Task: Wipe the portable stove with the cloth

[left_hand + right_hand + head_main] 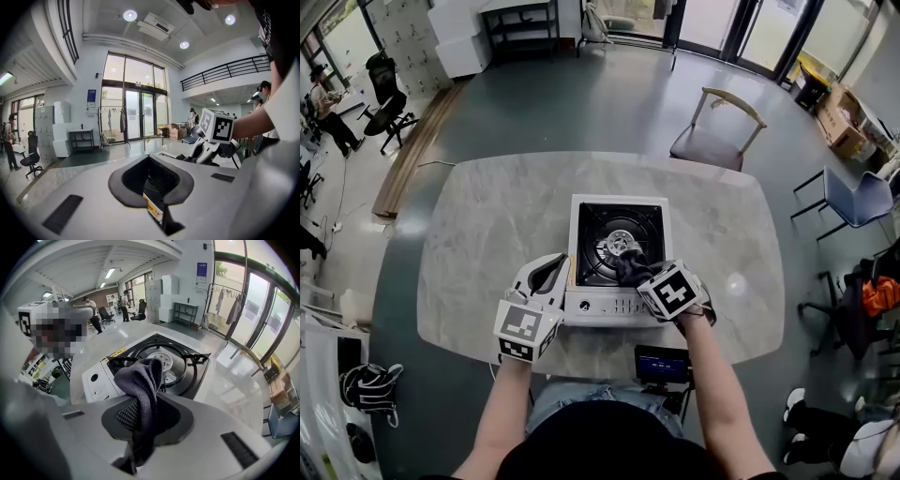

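Observation:
A white portable stove with a black top and round burner stands at the near middle of the marble table. My right gripper is shut on a dark grey cloth, holding it over the front of the burner well. In the right gripper view the cloth bunches up out of the right gripper above the stove. My left gripper sits at the stove's left edge. In the left gripper view the left gripper is shut on a black edge bearing a yellow label.
A wooden chair stands at the table's far side and a blue chair off to the right. A small screen device sits at the near table edge. A person sits far to the left.

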